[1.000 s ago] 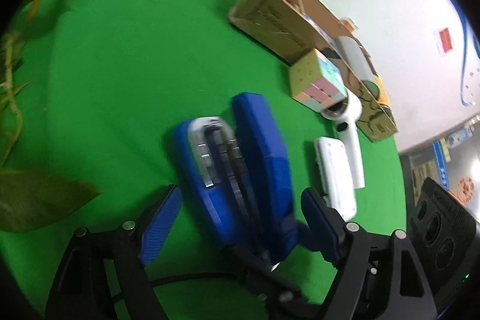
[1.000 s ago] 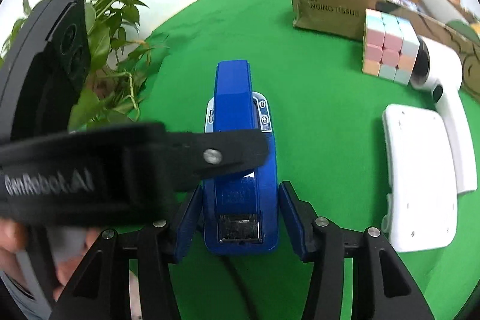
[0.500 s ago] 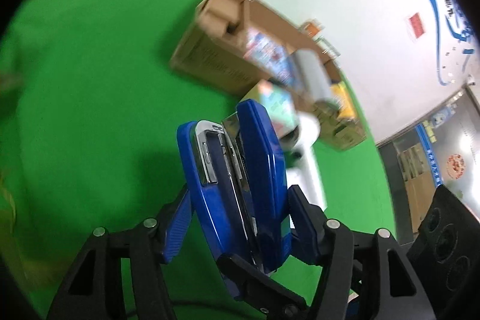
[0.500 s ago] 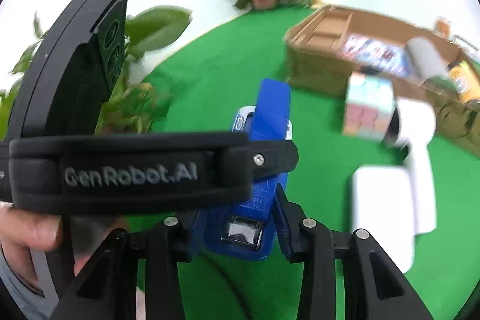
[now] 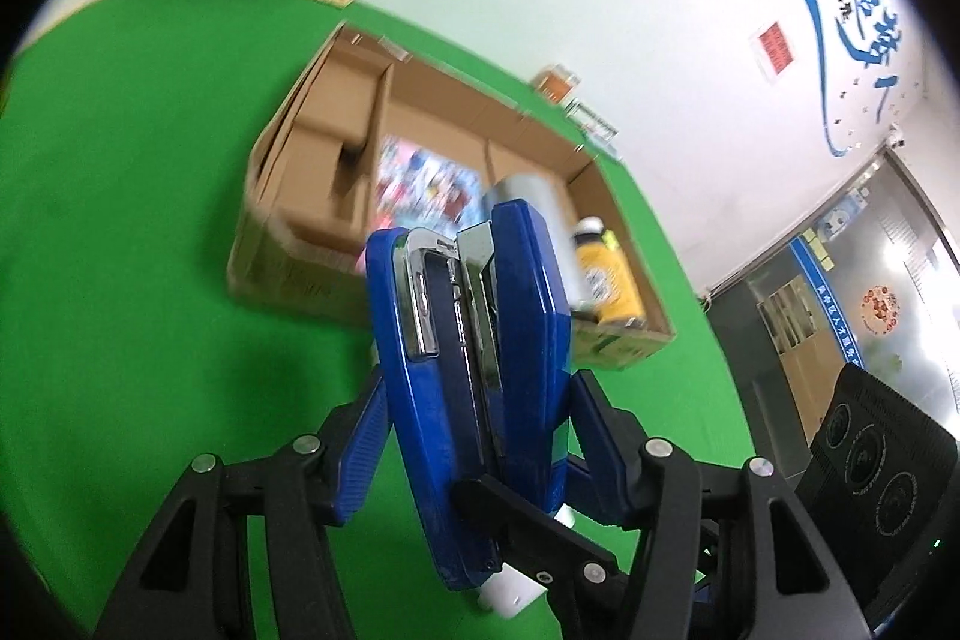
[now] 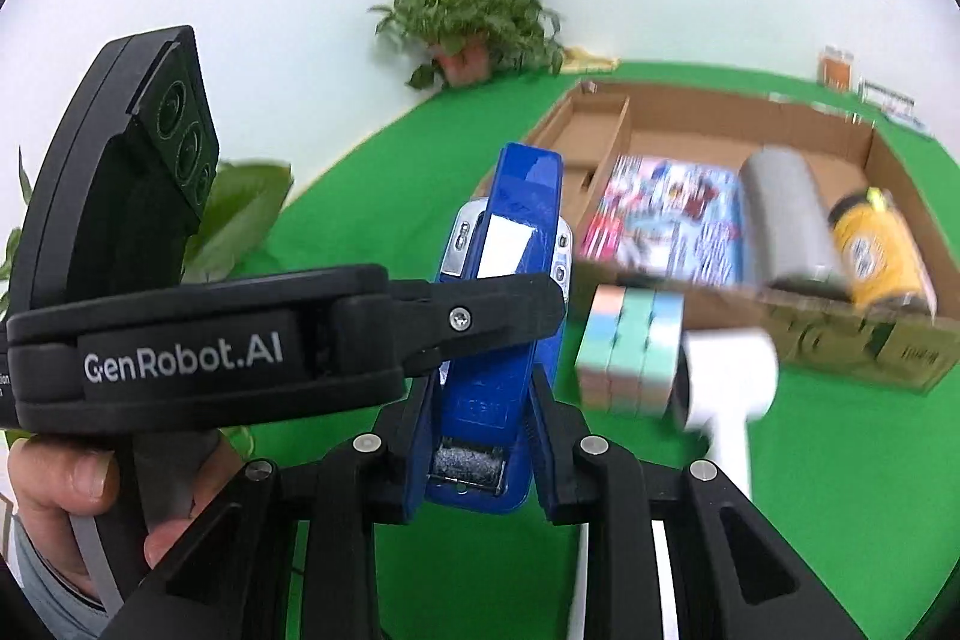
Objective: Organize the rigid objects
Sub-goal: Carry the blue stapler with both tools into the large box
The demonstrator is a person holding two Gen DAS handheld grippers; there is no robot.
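Left gripper (image 5: 474, 436) closing, blue pads on the flat sides of the glossy blue plastic-and-chrome desk stapler (image 5: 474, 340); right gripper (image 6: 480, 436) closing, clamped across its rear end. Stapler is airborne above the green cloth (image 5: 120, 220), short of the open brown cardboard box (image 6: 888, 148). Judged stiff, moderately heavy, slick-shelled; hinge may splay, so grip the flanks near the spine. Paint unscuffed.

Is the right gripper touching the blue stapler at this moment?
Touching. In the right wrist view the right gripper's closing jaws press both sides of the blue stapler near its rear end, no gap visible.
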